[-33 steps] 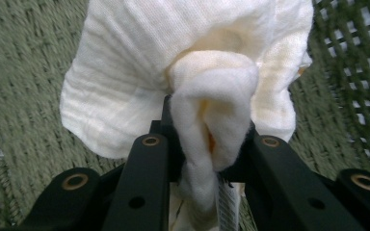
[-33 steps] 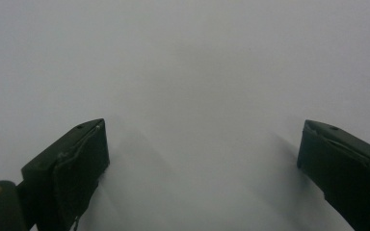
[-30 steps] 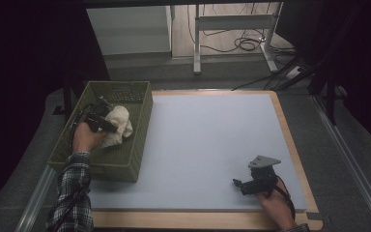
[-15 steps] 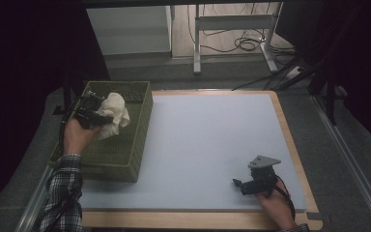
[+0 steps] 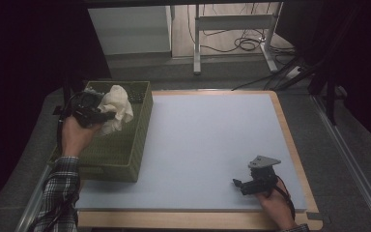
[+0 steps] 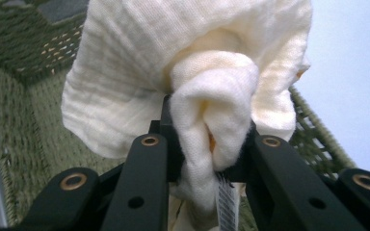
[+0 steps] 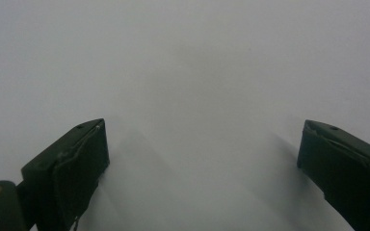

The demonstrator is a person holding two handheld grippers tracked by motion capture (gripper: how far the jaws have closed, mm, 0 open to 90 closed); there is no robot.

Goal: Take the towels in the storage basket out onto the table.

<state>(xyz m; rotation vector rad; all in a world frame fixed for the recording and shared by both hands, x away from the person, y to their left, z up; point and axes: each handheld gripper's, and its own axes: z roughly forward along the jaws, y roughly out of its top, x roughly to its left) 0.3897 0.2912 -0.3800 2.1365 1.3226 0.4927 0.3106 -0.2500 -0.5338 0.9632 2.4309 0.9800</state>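
Cream muslin cloth [image 5: 117,107], upper left of frame above green woven basket [image 5: 125,145], bunched in left gripper [image 5: 95,115]: soft, light, grip mid-bunch. Right gripper [image 5: 244,185] gapes wide, w/ nothing, lower right.

left claw [image 6: 207,144] clamped, right claw [image 7: 202,168] spread

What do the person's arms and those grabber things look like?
Each hand-held gripper is black, with two flat jaws that have brass-coloured rivets. The right hand-held gripper carries a grey three-cornered plate on top. The left hand-held gripper trails a black cable. The left arm wears a plaid sleeve in dark and light checks.
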